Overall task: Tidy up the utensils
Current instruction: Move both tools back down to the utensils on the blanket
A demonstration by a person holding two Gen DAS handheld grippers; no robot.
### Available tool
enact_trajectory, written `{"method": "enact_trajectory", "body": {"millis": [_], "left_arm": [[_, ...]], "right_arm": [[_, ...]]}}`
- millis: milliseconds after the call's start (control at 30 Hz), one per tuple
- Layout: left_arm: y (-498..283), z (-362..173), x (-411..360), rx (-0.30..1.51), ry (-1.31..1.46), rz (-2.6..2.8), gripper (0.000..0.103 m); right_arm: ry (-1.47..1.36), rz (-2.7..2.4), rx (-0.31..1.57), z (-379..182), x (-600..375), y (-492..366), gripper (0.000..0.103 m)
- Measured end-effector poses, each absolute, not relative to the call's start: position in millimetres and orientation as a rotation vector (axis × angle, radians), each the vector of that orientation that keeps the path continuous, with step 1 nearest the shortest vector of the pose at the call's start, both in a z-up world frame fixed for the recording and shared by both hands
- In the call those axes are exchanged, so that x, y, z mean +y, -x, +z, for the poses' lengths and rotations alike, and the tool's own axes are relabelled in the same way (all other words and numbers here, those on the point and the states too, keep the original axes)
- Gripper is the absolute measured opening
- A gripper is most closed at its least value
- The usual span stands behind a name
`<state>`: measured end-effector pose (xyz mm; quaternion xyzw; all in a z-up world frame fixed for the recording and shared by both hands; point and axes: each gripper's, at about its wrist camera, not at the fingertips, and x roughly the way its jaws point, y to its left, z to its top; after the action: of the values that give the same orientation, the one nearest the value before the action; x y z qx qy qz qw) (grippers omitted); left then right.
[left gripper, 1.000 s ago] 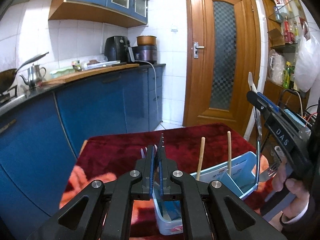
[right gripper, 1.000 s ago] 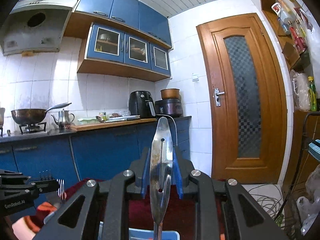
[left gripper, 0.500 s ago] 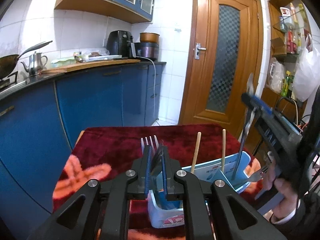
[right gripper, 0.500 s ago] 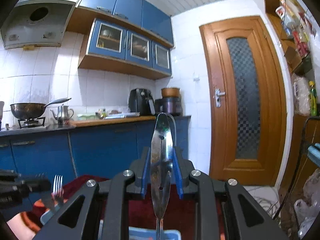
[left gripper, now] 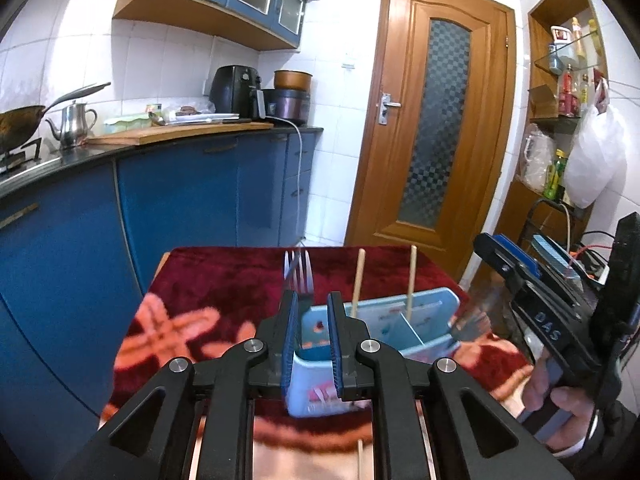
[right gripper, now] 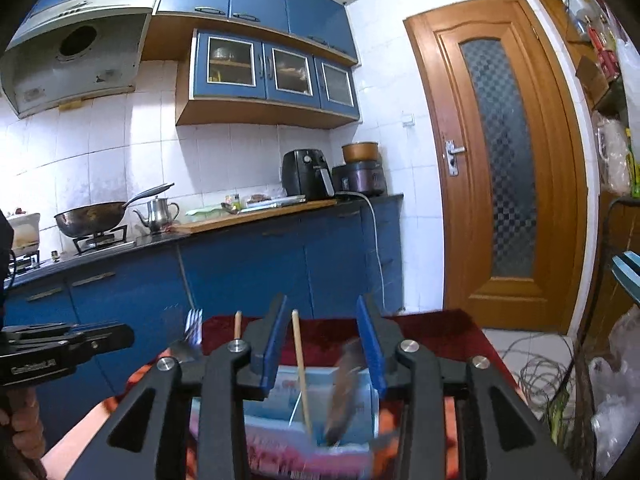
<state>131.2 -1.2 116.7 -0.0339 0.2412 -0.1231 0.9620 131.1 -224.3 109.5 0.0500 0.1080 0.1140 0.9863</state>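
A light blue divided holder (left gripper: 400,320) stands on the red patterned cloth (left gripper: 224,280). Two wooden chopsticks (left gripper: 358,280) stand upright in it. A steel fork (left gripper: 298,272) stands tines-up in its left compartment, just past my left gripper (left gripper: 313,300). That gripper's jaws are opening and the pads no longer press the fork. My right gripper (right gripper: 320,320) is opening too. Below its pads, a blurred steel utensil (right gripper: 344,388) leans in the holder (right gripper: 360,400), free of them. Each gripper shows in the other's view, the right gripper (left gripper: 496,248) and the left gripper (right gripper: 68,344).
Blue kitchen cabinets (left gripper: 180,208) with a counter run along the left, close to the table's far edge. A wooden door (left gripper: 436,132) stands behind. Shelves and a white bag (left gripper: 596,160) fill the right side. Cables (right gripper: 540,372) lie on the floor there.
Both pairs of jaws have parted. The right gripper let go of the steel utensil, which dropped into the holder. The left gripper let go of the fork and drew back from the holder.
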Motion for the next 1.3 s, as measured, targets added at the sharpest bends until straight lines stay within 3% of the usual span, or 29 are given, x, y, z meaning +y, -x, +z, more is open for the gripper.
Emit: {"method": "enact_trajectory", "body": {"millis": [500,1300], "left_arm": [[-88.2,97.9,-14.4,0.594,0.053,-0.283,0.015],[-98.0,17.0,-46.7,0.902,-0.004,-0.284,0.015]], "right_arm": [[-0.145,0.235,0.376,89.9,-249.8,-66.6,0.04],[-0.166,0.213,0.65,17.5,-280.7,-57.4,0.049]]}}
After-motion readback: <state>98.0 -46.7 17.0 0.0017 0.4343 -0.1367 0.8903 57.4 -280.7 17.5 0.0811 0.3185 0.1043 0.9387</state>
